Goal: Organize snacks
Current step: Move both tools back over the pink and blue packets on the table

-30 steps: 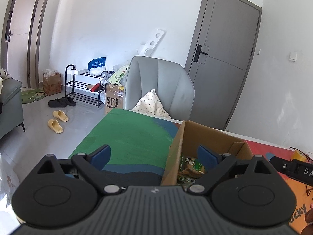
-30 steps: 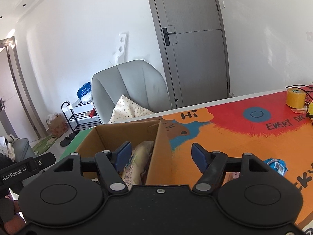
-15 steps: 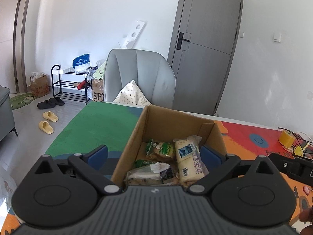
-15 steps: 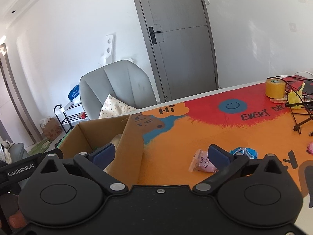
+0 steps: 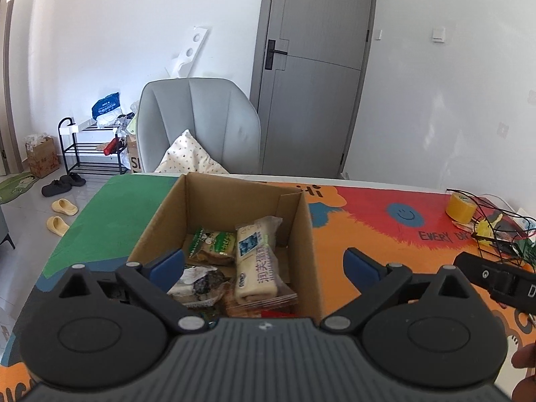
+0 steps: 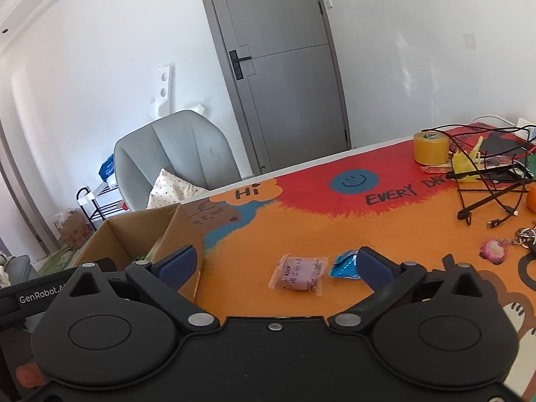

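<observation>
An open cardboard box (image 5: 217, 201) stands on the colourful table mat and holds several snack packs, among them a cream pack (image 5: 256, 261) and a green one (image 5: 214, 243). My left gripper (image 5: 264, 269) is open and empty, hovering over the box's near side. The box also shows in the right wrist view (image 6: 140, 234) at the left. My right gripper (image 6: 274, 266) is open and empty above the mat. A pink snack pack (image 6: 298, 273) lies between its fingers' line of sight, and a blue pack (image 6: 345, 264) lies just right of it.
A yellow tape roll (image 6: 430, 147), a yellow toy, black cables (image 6: 485, 181) and a keyring (image 6: 494, 249) lie at the table's right. A grey chair (image 5: 197, 124) with a cushion stands behind the table's far edge. A door and a shoe rack are beyond.
Both grippers swung to the right. The left view now looks down into the box. The right view left the box and now faces the pink and blue packs on the mat.
</observation>
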The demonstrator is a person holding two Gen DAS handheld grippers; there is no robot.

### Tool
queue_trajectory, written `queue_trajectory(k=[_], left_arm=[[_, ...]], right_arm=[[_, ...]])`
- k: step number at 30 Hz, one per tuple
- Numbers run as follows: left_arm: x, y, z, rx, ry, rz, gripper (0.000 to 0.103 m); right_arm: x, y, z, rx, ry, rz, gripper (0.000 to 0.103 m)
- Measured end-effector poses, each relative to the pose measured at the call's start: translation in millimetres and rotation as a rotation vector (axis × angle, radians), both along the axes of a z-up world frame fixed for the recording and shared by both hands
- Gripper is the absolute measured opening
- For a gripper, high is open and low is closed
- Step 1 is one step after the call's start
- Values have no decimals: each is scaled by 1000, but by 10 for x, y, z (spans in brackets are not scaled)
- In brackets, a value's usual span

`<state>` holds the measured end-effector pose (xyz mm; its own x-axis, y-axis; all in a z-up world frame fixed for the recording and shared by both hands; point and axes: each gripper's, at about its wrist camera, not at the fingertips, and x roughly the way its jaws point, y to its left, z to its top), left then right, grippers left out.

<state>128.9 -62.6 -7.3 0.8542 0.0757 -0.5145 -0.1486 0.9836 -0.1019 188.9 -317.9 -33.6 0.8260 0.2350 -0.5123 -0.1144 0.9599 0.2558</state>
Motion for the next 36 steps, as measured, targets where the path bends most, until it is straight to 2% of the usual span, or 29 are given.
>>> queue_trajectory(k=[10,16,28,36], left_arm=[[96,-423,38,27,-21,-83,100],[172,-613,22,33,-27,-112,100],[527,-868,-181,54,35,-128,100],[846,-950,-386,28,94,-98,100]], right_arm=[[-2,-411,21,8,-21,-82,103],[55,-558,-51,23,-13,-93,102],[425,-799,-412,133,96,-119,90],[728,-845,-698,215,174,-122,86]])
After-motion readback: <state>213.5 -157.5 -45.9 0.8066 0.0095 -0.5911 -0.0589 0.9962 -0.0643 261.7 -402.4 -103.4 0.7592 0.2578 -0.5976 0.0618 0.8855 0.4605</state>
